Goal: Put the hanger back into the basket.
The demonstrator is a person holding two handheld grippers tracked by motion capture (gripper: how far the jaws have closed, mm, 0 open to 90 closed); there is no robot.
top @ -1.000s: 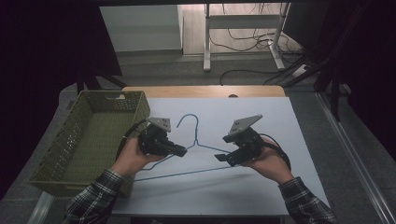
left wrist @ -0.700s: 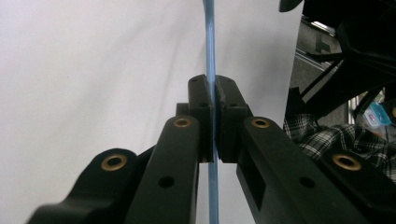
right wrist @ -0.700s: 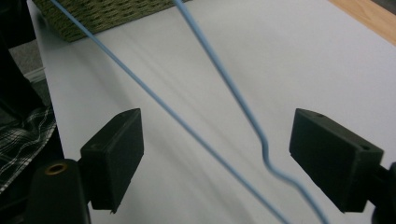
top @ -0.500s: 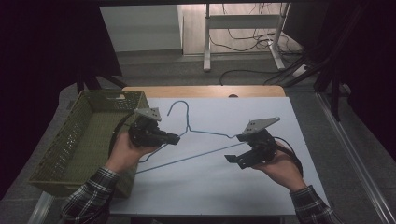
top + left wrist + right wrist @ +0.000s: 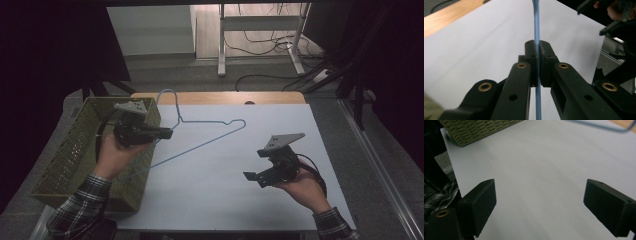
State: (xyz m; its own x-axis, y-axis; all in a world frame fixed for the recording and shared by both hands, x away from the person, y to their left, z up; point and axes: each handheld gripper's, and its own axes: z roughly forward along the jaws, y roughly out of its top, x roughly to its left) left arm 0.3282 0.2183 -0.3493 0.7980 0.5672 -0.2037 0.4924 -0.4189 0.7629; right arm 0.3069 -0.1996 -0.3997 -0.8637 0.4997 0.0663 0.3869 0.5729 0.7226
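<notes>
Blue wire hanger (image 5: pixel 200 131), light, springy, slick; pinched at its lower rod in my left gripper (image 5: pixel 538 65), lifted beside the green basket (image 5: pixel 75 150); my right gripper (image 5: pixel 257 177), just opening, held nothing; best gripped mid-rod.

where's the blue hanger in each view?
High view: hanger, upper centre-left, held by left hand-held gripper.
Left gripper view: blue wire up the centre, clamped between the jaws.
Right gripper view: wire at top right edge.
Shared landmark: white sheet.
</notes>
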